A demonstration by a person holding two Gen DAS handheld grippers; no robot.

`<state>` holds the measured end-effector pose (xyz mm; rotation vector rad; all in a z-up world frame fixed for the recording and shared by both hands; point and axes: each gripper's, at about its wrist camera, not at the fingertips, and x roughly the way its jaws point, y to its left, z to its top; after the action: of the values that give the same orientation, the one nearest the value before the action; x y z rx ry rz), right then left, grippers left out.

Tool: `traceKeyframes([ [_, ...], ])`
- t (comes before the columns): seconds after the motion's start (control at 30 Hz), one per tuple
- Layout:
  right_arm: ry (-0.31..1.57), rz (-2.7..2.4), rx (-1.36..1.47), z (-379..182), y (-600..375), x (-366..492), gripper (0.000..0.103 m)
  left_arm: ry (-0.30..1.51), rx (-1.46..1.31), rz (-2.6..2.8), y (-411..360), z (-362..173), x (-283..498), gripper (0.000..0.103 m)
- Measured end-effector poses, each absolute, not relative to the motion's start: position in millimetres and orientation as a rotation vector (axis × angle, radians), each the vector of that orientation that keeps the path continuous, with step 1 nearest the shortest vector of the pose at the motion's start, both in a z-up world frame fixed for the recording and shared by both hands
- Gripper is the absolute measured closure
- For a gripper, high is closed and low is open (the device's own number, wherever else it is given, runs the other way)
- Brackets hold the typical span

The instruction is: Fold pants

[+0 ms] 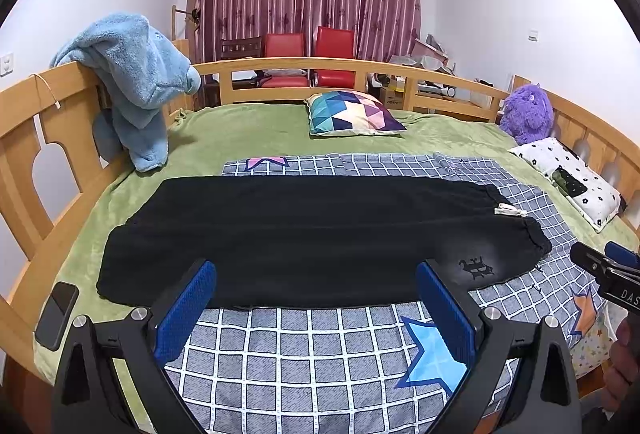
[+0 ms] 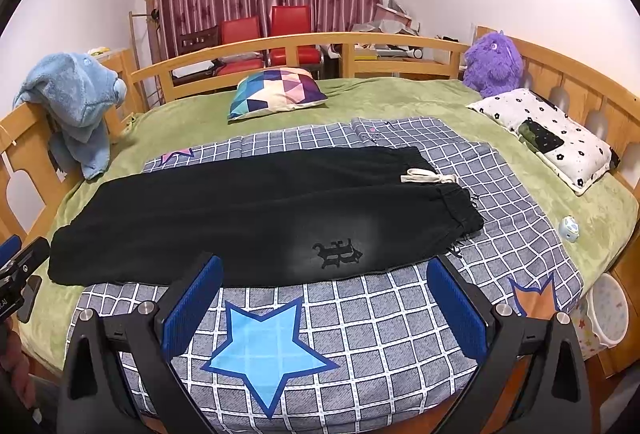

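Note:
Black pants (image 1: 304, 238) (image 2: 248, 213) lie flat across a grey checked quilt (image 1: 304, 354) (image 2: 360, 318), folded lengthwise with one leg on the other. The waistband with a white drawstring (image 1: 510, 210) (image 2: 428, 175) is at the right, the cuffs at the left. A dark emblem (image 2: 338, 253) marks the near side. My left gripper (image 1: 316, 274) is open just above the near edge of the pants, nothing between its blue pads. My right gripper (image 2: 325, 268) is open over the near edge by the emblem; its side shows at the left view's edge (image 1: 604, 270).
The quilt lies on a green blanket (image 1: 248, 129) on a wooden-railed bed (image 1: 288, 65). A phone (image 1: 56, 314) rests at the left edge. A patterned cushion (image 1: 352, 113), purple plush (image 1: 526, 113), white pillow (image 1: 572, 181), blue towel (image 1: 132, 81) and a small toy (image 2: 569, 228) sit around.

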<state>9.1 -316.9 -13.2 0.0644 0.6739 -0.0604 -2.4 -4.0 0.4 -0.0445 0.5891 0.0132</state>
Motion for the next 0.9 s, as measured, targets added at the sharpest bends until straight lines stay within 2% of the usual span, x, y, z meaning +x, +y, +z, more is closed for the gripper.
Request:
traceKeyframes([
  [0.73,0.679,-0.057,0.053,-17,-308,12,0.003,0.605,-0.056,0.011,4,-1,1,0.002],
  [0.9,0.698,-0.075,0.051,-19,-306,17,0.003,0.62,-0.14,-0.062,8,-2,5,0.001],
])
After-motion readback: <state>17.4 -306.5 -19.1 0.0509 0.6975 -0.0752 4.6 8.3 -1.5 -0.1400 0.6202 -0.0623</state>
